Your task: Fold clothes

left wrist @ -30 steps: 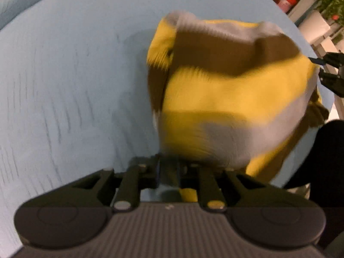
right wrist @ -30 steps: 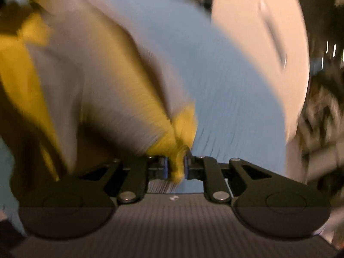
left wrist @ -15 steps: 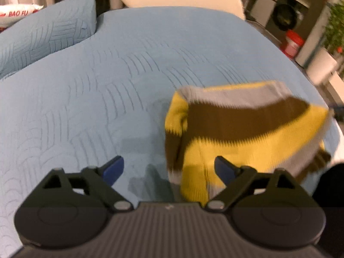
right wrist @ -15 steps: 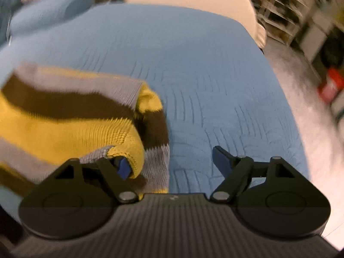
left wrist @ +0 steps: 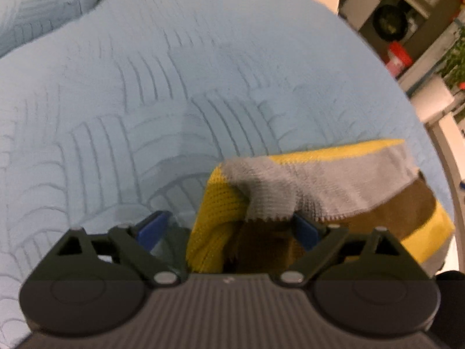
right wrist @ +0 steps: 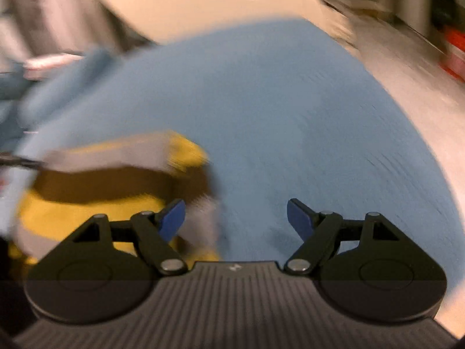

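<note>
Yellow, brown and grey striped knit garment (left wrist: 319,186) bunched on quilted blue bedspread (left wrist: 174,87). Left gripper (left wrist: 229,226) wide open astride its near edge; right gripper (right wrist: 236,215) wide open, empty. Best pinching 1 layer cleanly.

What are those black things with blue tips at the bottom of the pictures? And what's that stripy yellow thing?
Those are grabbers, like big tweezers. A person holds one in each hand, and a small camera on each looks forward along its two fingers. One picture comes from the left gripper, the other from the right gripper. The stripy thing is a knitted sweater in yellow, grey and brown, folded on a blue quilted bed cover. Both grabbers are open, so nothing is pinched. The left one's fingers reach around the sweater's corner; the right one sits beside the sweater. That picture is blurry.
</note>
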Demonstrator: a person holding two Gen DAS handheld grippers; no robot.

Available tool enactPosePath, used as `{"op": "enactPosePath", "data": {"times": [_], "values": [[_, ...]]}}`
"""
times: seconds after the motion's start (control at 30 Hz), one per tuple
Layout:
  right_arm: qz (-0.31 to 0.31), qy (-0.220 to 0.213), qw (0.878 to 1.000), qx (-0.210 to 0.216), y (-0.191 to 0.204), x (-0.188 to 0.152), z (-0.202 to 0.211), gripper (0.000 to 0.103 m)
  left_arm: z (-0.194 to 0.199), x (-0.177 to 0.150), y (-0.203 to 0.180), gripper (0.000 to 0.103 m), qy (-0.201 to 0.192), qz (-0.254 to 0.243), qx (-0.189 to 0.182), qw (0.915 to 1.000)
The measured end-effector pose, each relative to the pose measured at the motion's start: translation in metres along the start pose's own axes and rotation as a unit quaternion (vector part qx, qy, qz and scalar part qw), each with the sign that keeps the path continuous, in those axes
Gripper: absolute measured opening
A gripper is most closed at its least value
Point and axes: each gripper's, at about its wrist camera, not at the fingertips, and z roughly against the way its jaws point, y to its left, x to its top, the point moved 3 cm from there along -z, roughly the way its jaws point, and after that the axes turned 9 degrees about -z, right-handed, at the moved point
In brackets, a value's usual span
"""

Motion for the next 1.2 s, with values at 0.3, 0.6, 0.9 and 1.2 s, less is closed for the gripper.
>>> {"op": "enactPosePath", "data": {"times": [0.3, 0.6, 0.9, 1.2], "values": [[-0.008, 0.032, 0.995, 0.094, -0.006, 0.048, -0.115, 0.08, 0.008, -0.015, -0.03, 0.025, 0.001, -0.068, -0.009, 0.9976], [0.118, 0.164, 0.969, 0.141, 0.055, 0.028, -0.159, 0.023, 0.031, -0.024, -0.059, 0.024, -0.084, -0.146, 0.087, 0.9819], [0.296, -0.033, 0.954, -0.039, 0.101, 0.086, -0.112, 0.021, 0.07, 0.059, -0.072, 0.027, -0.181, -0.118, 0.138, 0.9665], [0.093, 0.048, 0.985, -0.137, 0.047, 0.08, -0.179, 0.05, 0.0, 0.074, -0.014, 0.088, -0.01, 0.018, 0.167, 0.9858]]}}
